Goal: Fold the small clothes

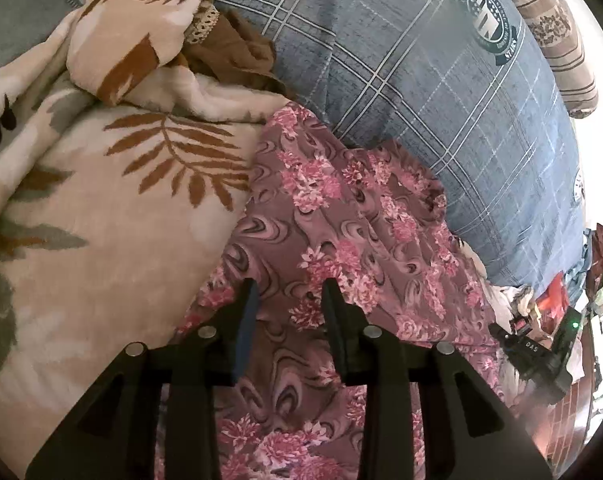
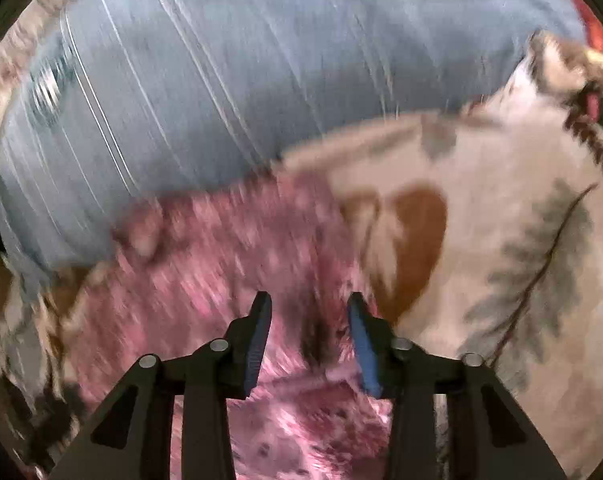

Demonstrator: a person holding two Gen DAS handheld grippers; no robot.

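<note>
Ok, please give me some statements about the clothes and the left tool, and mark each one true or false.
1. The garment under the left tool is pink with flowers. True.
2. The blue cloth behind it is plain. False: it has pale checked lines and a round emblem.
3. The left tool is shut. False: its fingers stand apart, with nothing clamped.
4. The blanket beside the garment shows brown leaves. True.
</note>
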